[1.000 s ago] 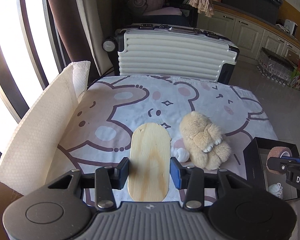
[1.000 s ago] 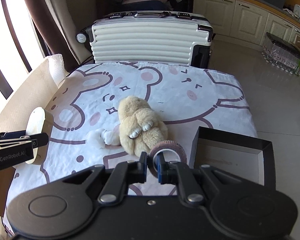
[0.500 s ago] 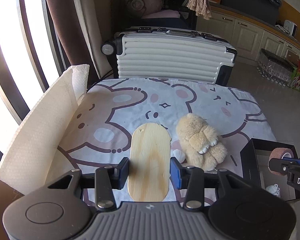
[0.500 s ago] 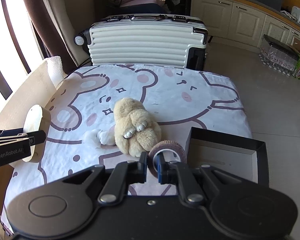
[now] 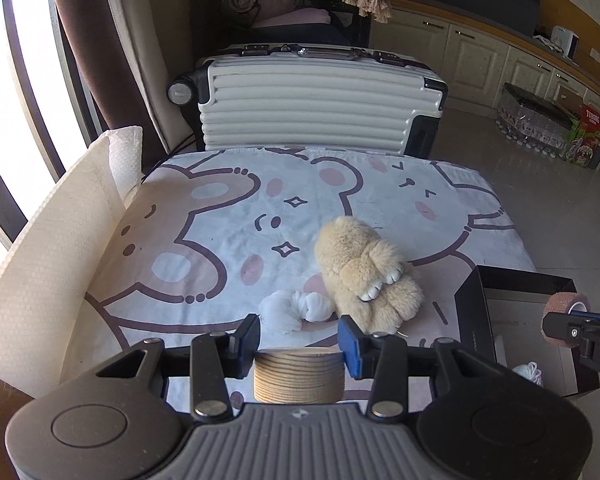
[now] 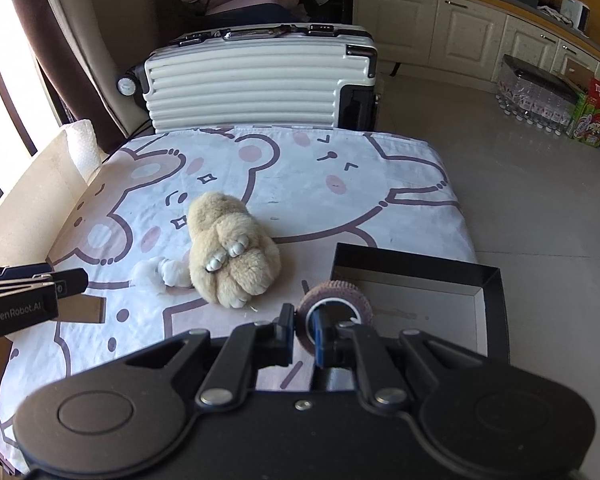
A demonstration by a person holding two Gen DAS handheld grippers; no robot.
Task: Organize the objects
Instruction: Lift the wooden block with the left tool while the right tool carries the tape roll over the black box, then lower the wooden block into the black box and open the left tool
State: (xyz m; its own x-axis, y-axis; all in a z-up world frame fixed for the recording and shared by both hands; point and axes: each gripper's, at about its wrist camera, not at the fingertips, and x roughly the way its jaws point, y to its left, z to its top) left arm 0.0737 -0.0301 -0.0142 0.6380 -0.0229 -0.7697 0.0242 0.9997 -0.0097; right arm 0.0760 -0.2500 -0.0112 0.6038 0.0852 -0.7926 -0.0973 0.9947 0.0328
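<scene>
1. Wooden board (image 5: 299, 374) in my left gripper (image 5: 299, 334): lay flat a second ago, now tipped end-on over the sheet, clamped tight.
2. Plush toy (image 5: 366, 270) hasn't budged.
3. Tape roll (image 6: 334, 308) stays pinched in my right gripper (image 6: 304, 326), nearing the black box (image 6: 494, 292). Only my left camera shows white string (image 5: 528, 372) inside.

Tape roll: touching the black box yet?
Apart. The left wrist view shows the tape roll clamped in the right gripper, held in the air above the black box, its floor visible beneath.
</scene>
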